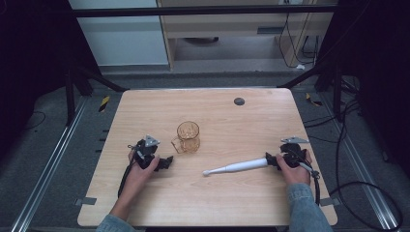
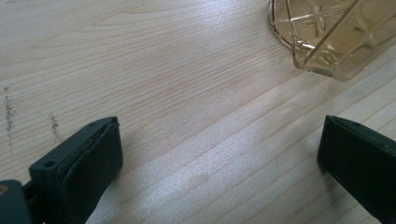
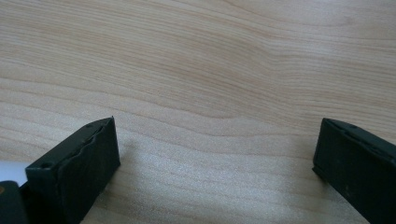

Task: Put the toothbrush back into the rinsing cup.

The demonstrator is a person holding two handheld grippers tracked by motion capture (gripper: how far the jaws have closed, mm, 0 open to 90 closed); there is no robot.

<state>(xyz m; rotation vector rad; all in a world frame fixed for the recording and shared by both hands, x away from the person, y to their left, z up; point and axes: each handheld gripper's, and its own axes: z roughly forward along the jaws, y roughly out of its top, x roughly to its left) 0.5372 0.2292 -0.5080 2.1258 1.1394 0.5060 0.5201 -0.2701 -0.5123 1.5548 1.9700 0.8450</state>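
We see a white electric toothbrush lying flat on the tabletop, long axis left-right, head toward the amber glass mug | its handle end hidden by our right gripper, jaws spread wide | left gripper jaws gaping near the mug, cropped in its view.

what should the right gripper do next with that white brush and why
Probably slide the right gripper sideways over the white brush handle and close. Its jaws stand wide open on bare table in the right gripper view, with just a sliver of white beside one jaw, so nothing is gripped yet. The amber glass mug stands upright nearby, the left gripper open beside it.
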